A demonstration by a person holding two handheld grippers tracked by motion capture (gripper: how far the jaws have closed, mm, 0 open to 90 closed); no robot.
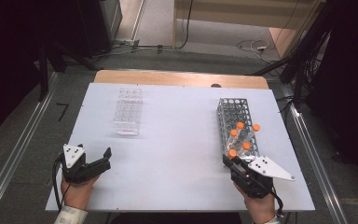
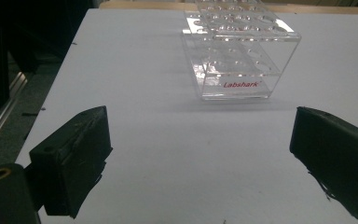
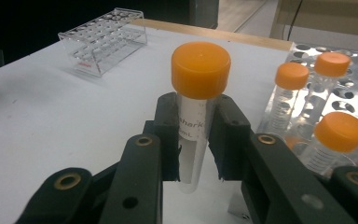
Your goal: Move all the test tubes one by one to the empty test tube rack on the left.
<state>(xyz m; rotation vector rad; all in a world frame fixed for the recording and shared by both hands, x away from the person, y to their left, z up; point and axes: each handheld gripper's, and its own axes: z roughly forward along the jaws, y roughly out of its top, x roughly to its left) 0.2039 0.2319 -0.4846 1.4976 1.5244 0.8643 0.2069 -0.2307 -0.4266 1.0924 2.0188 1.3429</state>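
My right gripper (image 3: pixel 196 140) is clamped on a clear tube (image 3: pixel 193 135) with a wide orange screw cap and printed lettering on its wall; it stands upright between the pads, just beside the near end of the metal wire rack (image 1: pixel 231 114), where four more orange-capped tubes (image 1: pixel 246 145) sit. My left gripper (image 2: pixel 200 154) rests on the white table (image 1: pixel 177 140) with jaws wide apart and nothing between them, facing the clear plastic rack (image 2: pixel 235 51).

place: lab | signs: clear tube rack (image 2: pixel 242 51), metal rack (image 1: pixel 235 122), capped tubes (image 3: pixel 291 95)
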